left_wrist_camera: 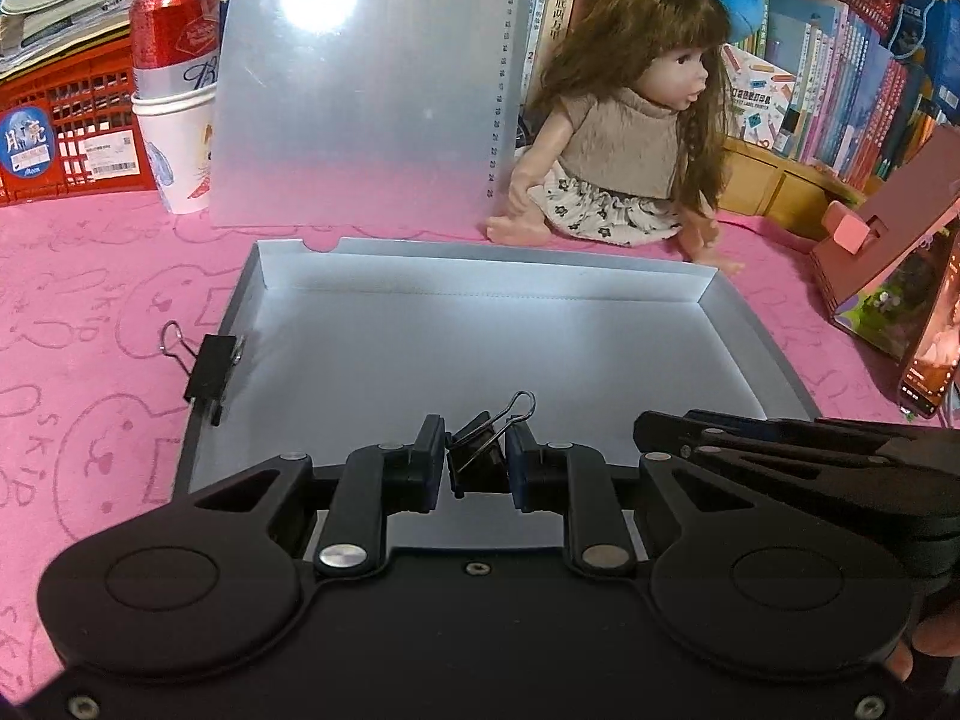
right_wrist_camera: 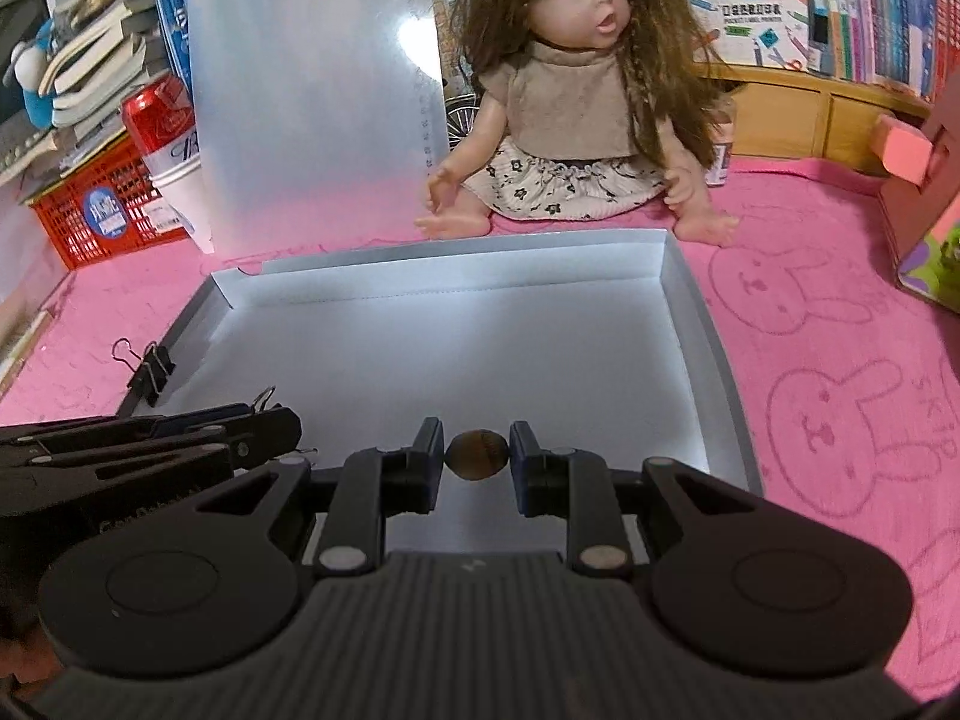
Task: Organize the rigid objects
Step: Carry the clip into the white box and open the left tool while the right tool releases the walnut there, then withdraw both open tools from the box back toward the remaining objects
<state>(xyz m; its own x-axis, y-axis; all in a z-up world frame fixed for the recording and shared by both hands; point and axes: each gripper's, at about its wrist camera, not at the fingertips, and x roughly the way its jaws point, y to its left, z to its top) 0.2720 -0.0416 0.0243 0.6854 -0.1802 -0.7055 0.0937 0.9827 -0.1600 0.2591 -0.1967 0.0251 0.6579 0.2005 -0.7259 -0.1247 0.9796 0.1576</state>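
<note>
Nearest, the left claw (left_wrist_camera: pixel 477 468) pinches a black binder clip (left_wrist_camera: pixel 477 456) between its pads, the clip's wire handle sticking up, poised over the near edge of the shallow grey box (left_wrist_camera: pixel 768 348). Beside it the right claw (right_wrist_camera: pixel 477 456) is squeezed on a small brown oval bead-like object (right_wrist_camera: pixel 477 455), held above the box's pale floor near its front; exactly what the object is cannot be told. Each claw shows at the edge of the other's view, close together. A second black binder clip (left_wrist_camera: pixel 210 369) is clamped on the box's left wall, its handles pointing outward over the pink bunny-print cloth (right_wrist_camera: pixel 840 420) covering the surface. The inside of the box is bare. Just beyond its far wall a long-haired doll (right_wrist_camera: pixel 576 114) in a beige top sits on the cloth, and a translucent plastic sheet (left_wrist_camera: pixel 366 90) leans upright to its left. Further left a red drink can (left_wrist_camera: pixel 174 30) stands in a white paper cup (left_wrist_camera: pixel 180 150) beside a red plastic crate (left_wrist_camera: pixel 66 138). A pink cardboard house (left_wrist_camera: pixel 888 252) stands to the right, with rows of books (left_wrist_camera: pixel 840 60) behind.
</note>
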